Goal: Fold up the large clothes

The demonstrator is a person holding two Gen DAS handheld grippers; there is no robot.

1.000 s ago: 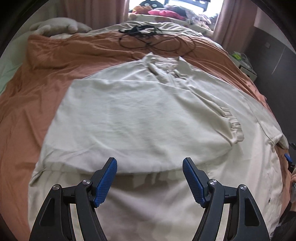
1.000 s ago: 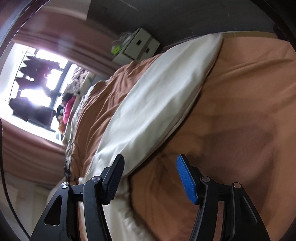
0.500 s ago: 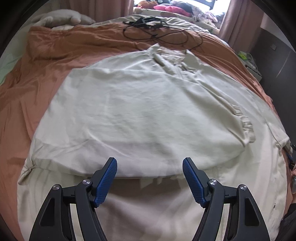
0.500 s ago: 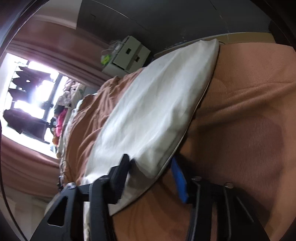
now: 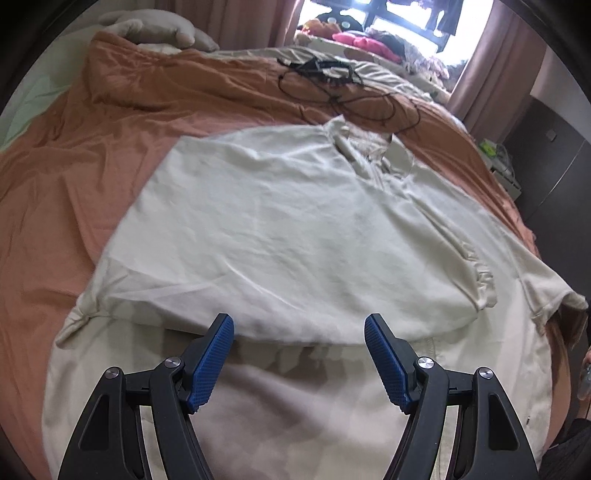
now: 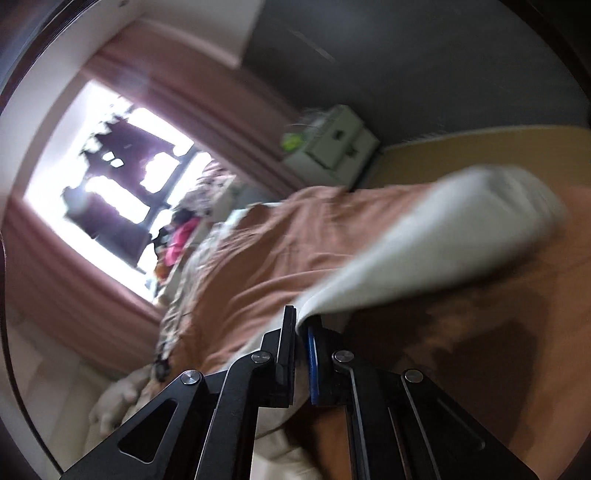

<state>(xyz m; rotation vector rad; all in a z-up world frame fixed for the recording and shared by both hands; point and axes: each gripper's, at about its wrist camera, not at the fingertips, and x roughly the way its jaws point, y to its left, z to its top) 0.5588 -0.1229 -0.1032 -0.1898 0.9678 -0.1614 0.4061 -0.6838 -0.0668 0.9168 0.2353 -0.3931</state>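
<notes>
A large cream shirt (image 5: 295, 236) lies spread on the orange bedspread (image 5: 92, 155), its left side folded over the middle, its collar at the far end. My left gripper (image 5: 299, 343) is open and empty, just above the shirt's near part. My right gripper (image 6: 302, 332) is shut on a corner of the cream shirt (image 6: 436, 243) and holds it lifted off the bed; this view is blurred. The right side of the shirt (image 5: 546, 299) reaches the bed's right edge in the left wrist view.
Black cables (image 5: 343, 88) lie tangled beyond the collar. A pillow (image 5: 155, 29) sits at the far left. A white bedside cabinet (image 6: 332, 144) stands by the bed near the curtained window (image 6: 122, 177). A dark wardrobe (image 5: 554, 147) is on the right.
My right gripper has closed on the shirt's corner and is lifting it while swinging. My left gripper has stayed open and drifted a little over the shirt.
</notes>
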